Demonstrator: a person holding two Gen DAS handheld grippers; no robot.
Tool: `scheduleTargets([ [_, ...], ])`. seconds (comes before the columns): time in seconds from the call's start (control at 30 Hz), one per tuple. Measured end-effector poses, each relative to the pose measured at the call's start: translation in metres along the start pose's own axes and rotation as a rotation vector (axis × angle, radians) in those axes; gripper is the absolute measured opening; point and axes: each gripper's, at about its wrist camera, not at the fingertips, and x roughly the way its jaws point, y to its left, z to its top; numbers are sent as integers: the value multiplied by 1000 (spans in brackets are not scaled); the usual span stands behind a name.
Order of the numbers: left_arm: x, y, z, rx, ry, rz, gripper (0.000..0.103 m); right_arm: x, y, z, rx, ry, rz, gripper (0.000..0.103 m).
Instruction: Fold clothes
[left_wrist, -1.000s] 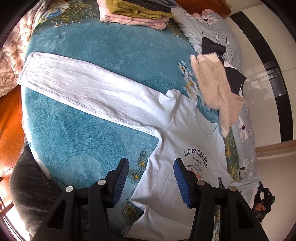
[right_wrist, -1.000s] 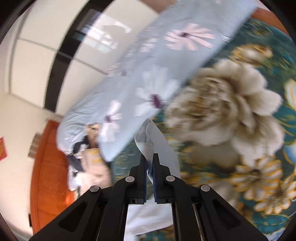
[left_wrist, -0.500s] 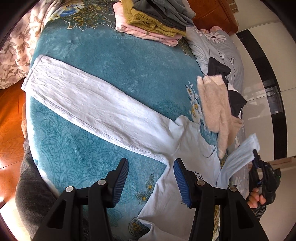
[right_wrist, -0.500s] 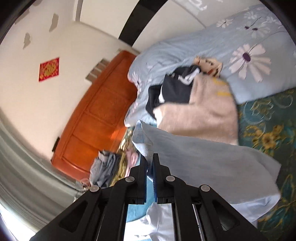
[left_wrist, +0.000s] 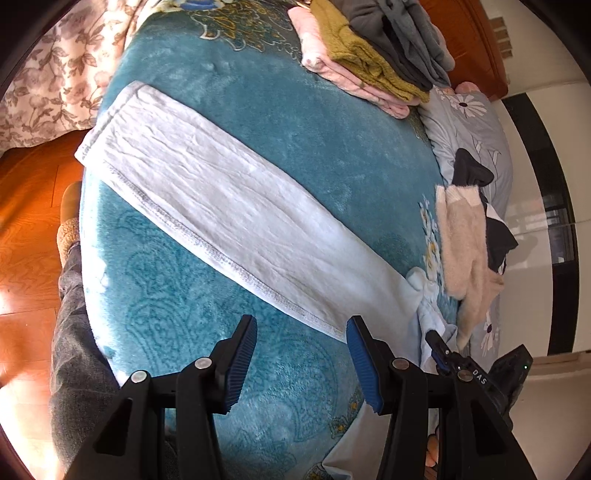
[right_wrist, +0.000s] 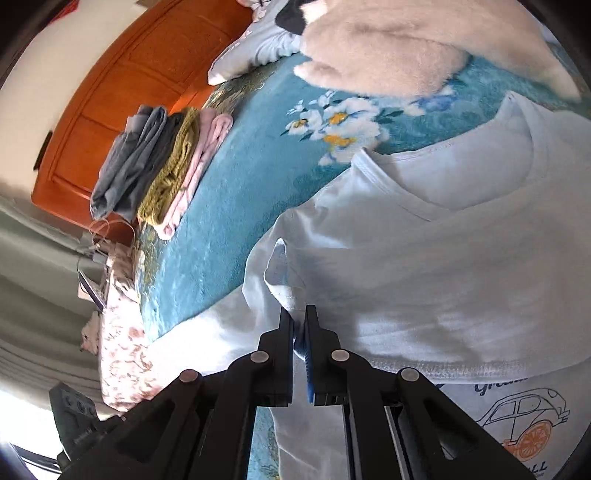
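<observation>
right gripper (right_wrist: 300, 325): clenched on the cuff of the light blue shirt (right_wrist: 443, 266), sleeve folded over the chest | left gripper (left_wrist: 301, 354): released, jaws wide, above the teal blanket (left_wrist: 177, 317) | shirt's other sleeve (left_wrist: 221, 206) lies flat, stretching far-left | folded pile (left_wrist: 369, 51) at far edge

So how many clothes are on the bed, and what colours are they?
Light blue: 1, the shirt, a sleeve pinched by the right gripper
Pink: 1, in the folded stack
Mustard: 1, in the stack
Grey: 2 layers at least, top of the stack
Beige fluffy: 1
Black: 1
Total: 7, maybe more grey ones.
The left gripper holds nothing.
</observation>
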Motion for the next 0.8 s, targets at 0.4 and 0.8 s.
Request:
scheduleTargets([
  [0.4, -29, 55, 75, -49, -195, 117, 55, 0, 30, -7, -206, 39, -60, 56],
  [0.8, -7, 70, 156, 222, -181, 342, 55, 9, 30, -4, -179, 66, -79, 56],
])
